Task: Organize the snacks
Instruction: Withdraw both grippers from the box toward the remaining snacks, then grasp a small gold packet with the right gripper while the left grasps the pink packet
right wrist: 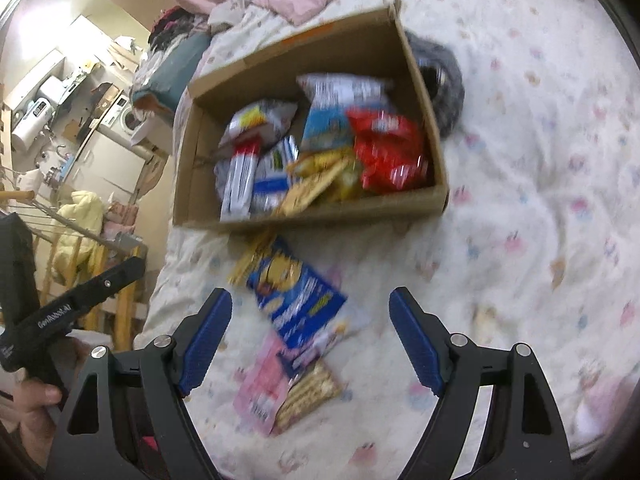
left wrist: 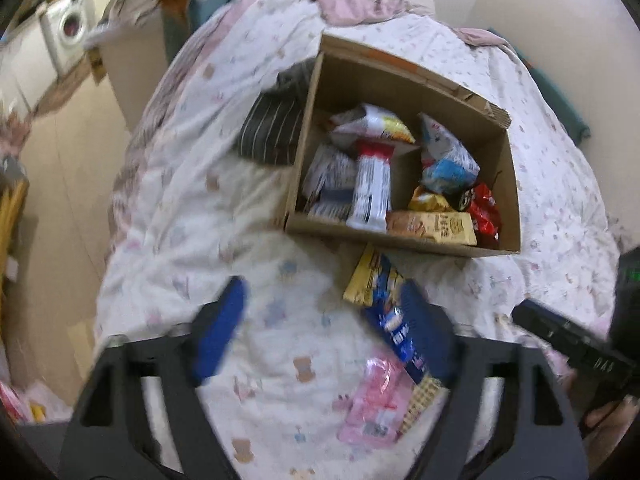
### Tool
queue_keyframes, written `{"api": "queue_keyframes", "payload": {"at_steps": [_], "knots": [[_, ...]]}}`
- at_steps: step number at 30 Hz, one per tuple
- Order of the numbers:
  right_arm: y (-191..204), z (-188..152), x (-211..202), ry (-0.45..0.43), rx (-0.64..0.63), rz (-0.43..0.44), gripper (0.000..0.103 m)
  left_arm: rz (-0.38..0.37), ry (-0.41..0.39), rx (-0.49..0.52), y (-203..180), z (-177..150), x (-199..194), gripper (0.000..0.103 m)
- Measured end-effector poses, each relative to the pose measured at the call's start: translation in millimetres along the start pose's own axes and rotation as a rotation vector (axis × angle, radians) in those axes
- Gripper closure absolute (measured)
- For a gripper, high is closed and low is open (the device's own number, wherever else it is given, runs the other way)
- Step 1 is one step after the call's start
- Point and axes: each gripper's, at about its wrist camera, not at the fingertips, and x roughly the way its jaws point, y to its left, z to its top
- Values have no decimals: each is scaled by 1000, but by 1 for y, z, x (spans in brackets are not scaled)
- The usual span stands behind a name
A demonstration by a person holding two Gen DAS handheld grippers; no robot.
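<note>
Your left gripper point(left wrist: 328, 332) and right gripper point(right wrist: 310, 336) both stand spread, gripping nothing. The rectangular cardboard box point(right wrist: 320, 214) sits mid-bed on the printed quilt point(right wrist: 520, 200), full of crinkled foil packets. A glossy blue packet point(right wrist: 298, 300) lies flat just beside the box's near wall.

A home bedroom: a patterned quilt point(left wrist: 280, 208) covers the bed; a washing machine point(left wrist: 68, 36) stands beyond.

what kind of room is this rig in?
Probably a small flat's bedroom. The snack box sits on a bed with a printed quilt, a washing machine stands in the background, and a clothes rack stands beside the bed.
</note>
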Motion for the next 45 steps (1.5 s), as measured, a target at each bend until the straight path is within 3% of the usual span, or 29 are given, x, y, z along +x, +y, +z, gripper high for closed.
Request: {"api": "queue_keyframes", "payload": {"at_steps": [4, 10, 12, 13, 21, 22, 24, 26, 30, 37, 41, 45], "knots": [[-2, -12, 18, 98, 36, 42, 15, 12, -16, -8, 3, -5, -3, 11], [-6, -45, 67, 354, 35, -59, 16, -3, 1, -8, 8, -8, -2, 11], [-10, -52, 77, 411, 50, -62, 29, -7, 11, -4, 10, -9, -1, 11], [-12, -54, 80, 427, 58, -65, 37, -11, 17, -4, 10, -10, -1, 11], [-6, -59, 103, 482, 65, 6, 44, -57, 46, -21, 11, -11, -1, 11], [-2, -60, 105, 480, 36, -8, 46, -60, 45, -19, 10, -11, -1, 11], [5, -61, 105, 469, -11, -28, 61, -60, 37, -12, 9, -10, -3, 11], [11, -58, 98, 457, -36, 27, 85, -61, 39, -13, 8, -10, -3, 11], [26, -52, 73, 362, -118, 91, 91, -69, 57, -25, 9, -11, 1, 11], [4, -48, 40, 299, -100, 111, 91, -54, 89, 5, -4, -15, 10, 11], [-11, -39, 18, 193, -70, 94, 91, -30, 166, 51, -19, -26, 29, 11], [-33, -34, 4, 124, -5, 73, 91, -36, 334, 133, -42, -53, 66, 11]]}}
